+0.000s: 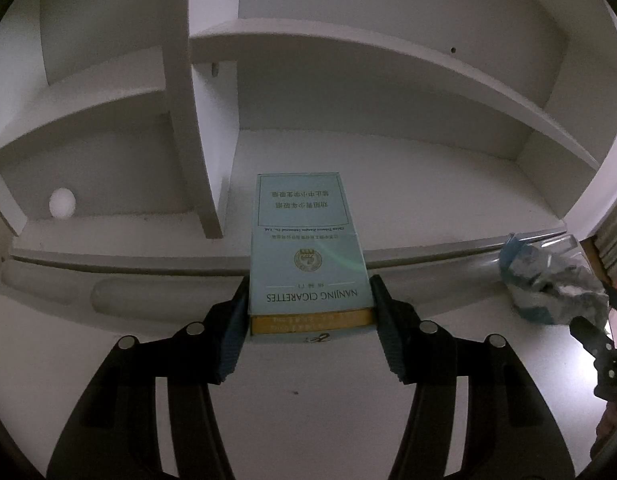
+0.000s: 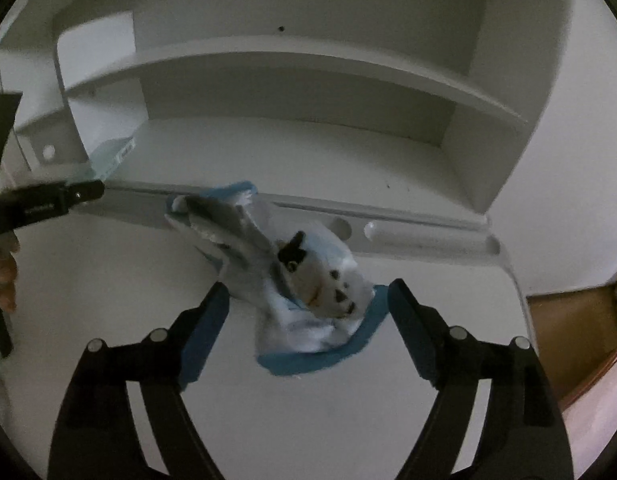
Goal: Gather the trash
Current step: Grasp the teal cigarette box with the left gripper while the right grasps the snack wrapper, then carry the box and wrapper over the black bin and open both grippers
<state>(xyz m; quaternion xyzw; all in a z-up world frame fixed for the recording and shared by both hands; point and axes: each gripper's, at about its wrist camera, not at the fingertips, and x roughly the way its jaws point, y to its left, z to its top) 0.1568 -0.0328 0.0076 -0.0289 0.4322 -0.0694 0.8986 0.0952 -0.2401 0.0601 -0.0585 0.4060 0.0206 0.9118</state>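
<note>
— How far along?
— 1 of 2, I'd say. The left gripper (image 1: pixel 310 300) is clamped on the cigarette pack (image 1: pixel 306 248), above the desk (image 1: pixel 308 420).
— And the crumpled wrapper (image 2: pixel 308 280)?
— On the desk, between the right gripper's (image 2: pixel 308 304) spread fingers, not yet grasped.
</note>
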